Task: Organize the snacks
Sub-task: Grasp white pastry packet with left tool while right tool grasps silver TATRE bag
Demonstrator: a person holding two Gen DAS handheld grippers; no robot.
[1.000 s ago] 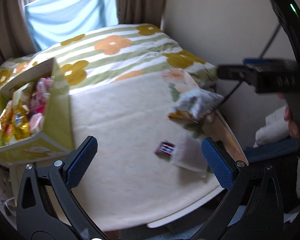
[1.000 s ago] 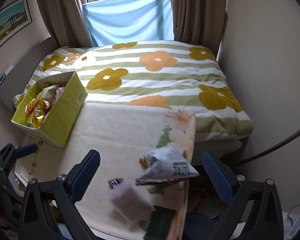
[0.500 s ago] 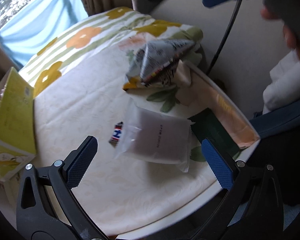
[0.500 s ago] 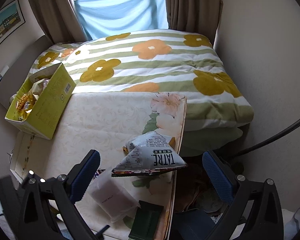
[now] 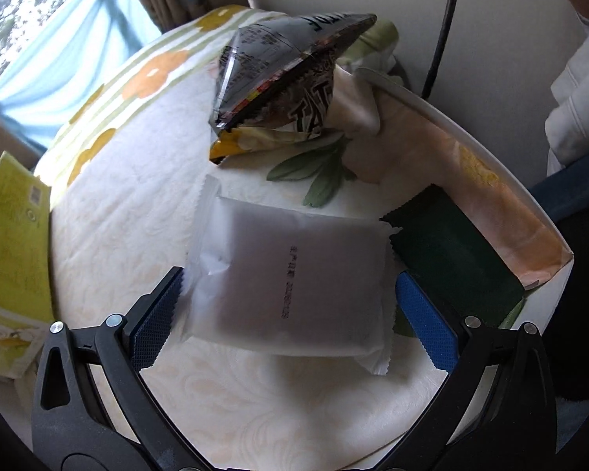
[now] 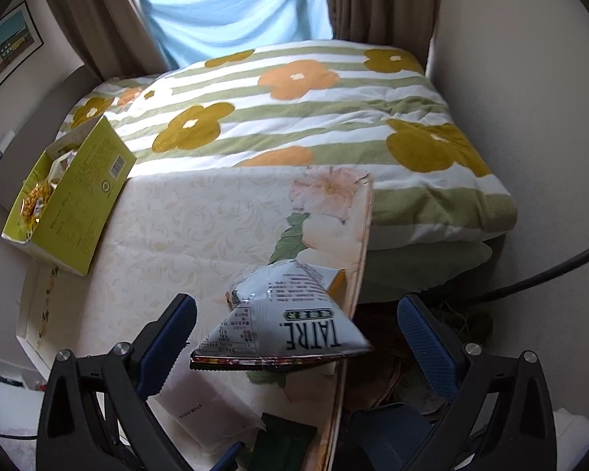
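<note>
A frosted white snack pouch (image 5: 290, 286) lies on the cream table cloth (image 5: 129, 212). My left gripper (image 5: 290, 306) is open, its blue pads on either side of the pouch's near end. A silver triangular chip bag (image 5: 286, 66) stands beyond it, and a dark green packet (image 5: 455, 255) lies to the right. In the right wrist view my right gripper (image 6: 294, 337) is open, with the chip bag (image 6: 290, 329) between its pads. The white pouch (image 6: 204, 404) and green packet (image 6: 286, 443) lie below it. A yellow-green box (image 6: 78, 196) of snacks stands at the far left.
The yellow-green box (image 5: 8, 251) is at the left edge in the left wrist view. A flowered blanket (image 6: 294, 117) covers the bed behind the table. A black cable (image 5: 443, 27) runs down the wall at right. The table's right edge (image 5: 491, 165) drops off by a blue seat.
My left gripper has swung right and closed in on the white pouch, which now sits between its pads. My right gripper has moved down toward the chip bag.
</note>
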